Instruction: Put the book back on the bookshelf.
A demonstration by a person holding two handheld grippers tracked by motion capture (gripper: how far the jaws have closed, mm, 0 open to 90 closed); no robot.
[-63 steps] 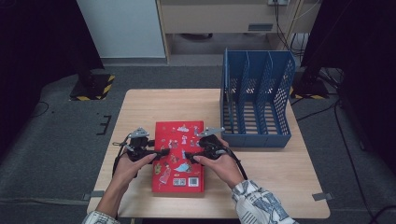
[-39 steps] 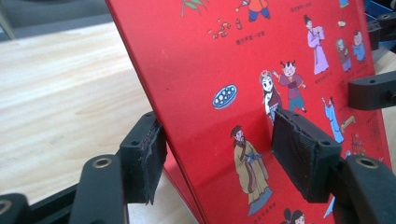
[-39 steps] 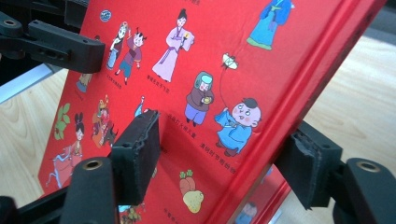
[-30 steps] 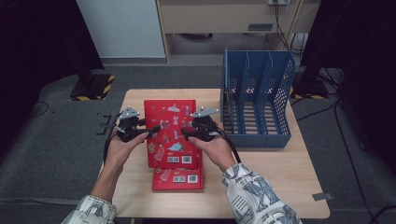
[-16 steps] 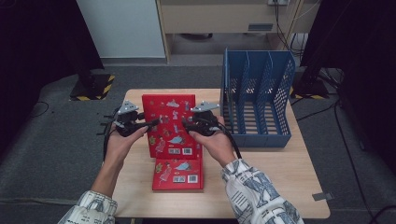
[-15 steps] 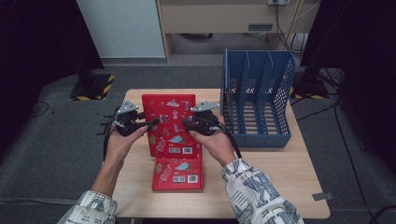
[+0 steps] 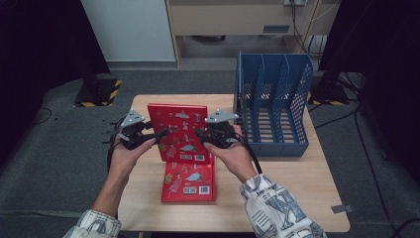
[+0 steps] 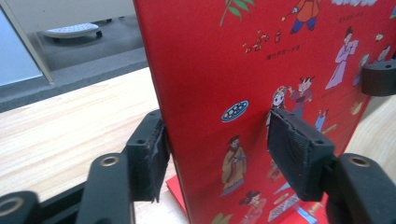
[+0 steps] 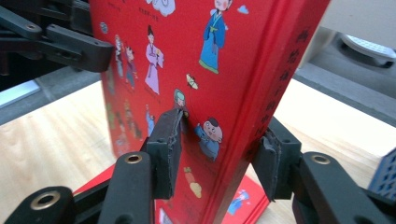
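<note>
Both grippers hold a red picture book upright over the table. My left gripper grips its left edge, one pad behind it and one on the front cover; its jaws have just been opening a little with the book between them. My right gripper clamps the thick spine side; its jaws have just been closing onto the book. A second red book lies flat on the table below the raised one.
A blue slotted file rack stands on the right half of the wooden table, close to my right hand. Dark floor surrounds the table, with a cabinet beyond it.
The upper red book has come off the flat one and been tipped up to stand on edge, rising a little further back. Both hands moved away from the near edge with it.
</note>
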